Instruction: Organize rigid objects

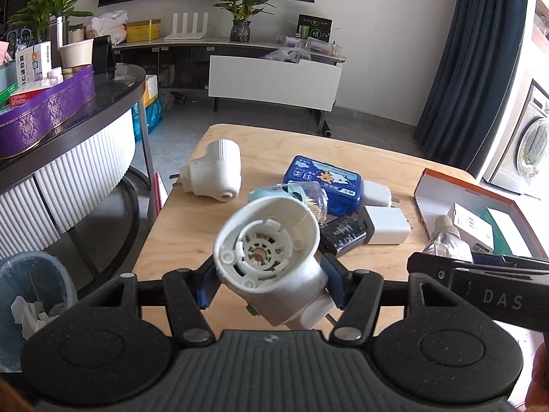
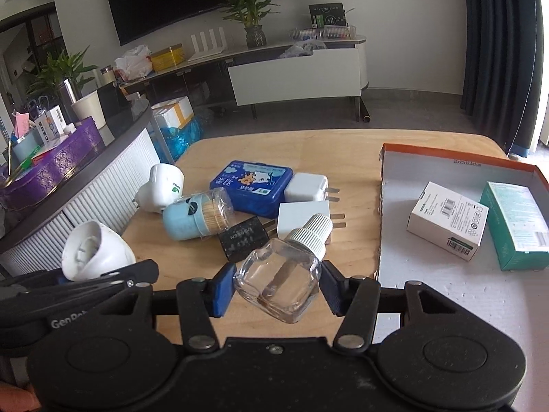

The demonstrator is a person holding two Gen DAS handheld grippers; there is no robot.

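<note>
Right tool (image 2: 276,292) grips clear square bottle (image 2: 279,279), ribbed white cap; left tool (image 1: 271,285) clamps white heater (image 1: 271,261).

Pale wood-grain bench (image 2: 343,158) under everything. White heater shell (image 1: 274,257), a tiny green dot on its side, sits between blue pads (image 1: 202,290) of the black left tool (image 1: 271,283). Clear glass bottle (image 2: 278,281) with a white ribbed cap, amber trace at its bottom, in the black right tool (image 2: 274,286). Royal-blue case (image 2: 252,185) with white cartoon print. Light-blue toothpick holder (image 2: 192,218), tan sticks inside. Black plug (image 2: 243,237), white chargers (image 2: 305,185). Orange-edged tray (image 2: 446,154), white floor; teal box (image 2: 514,223), white box (image 2: 446,219).
</note>
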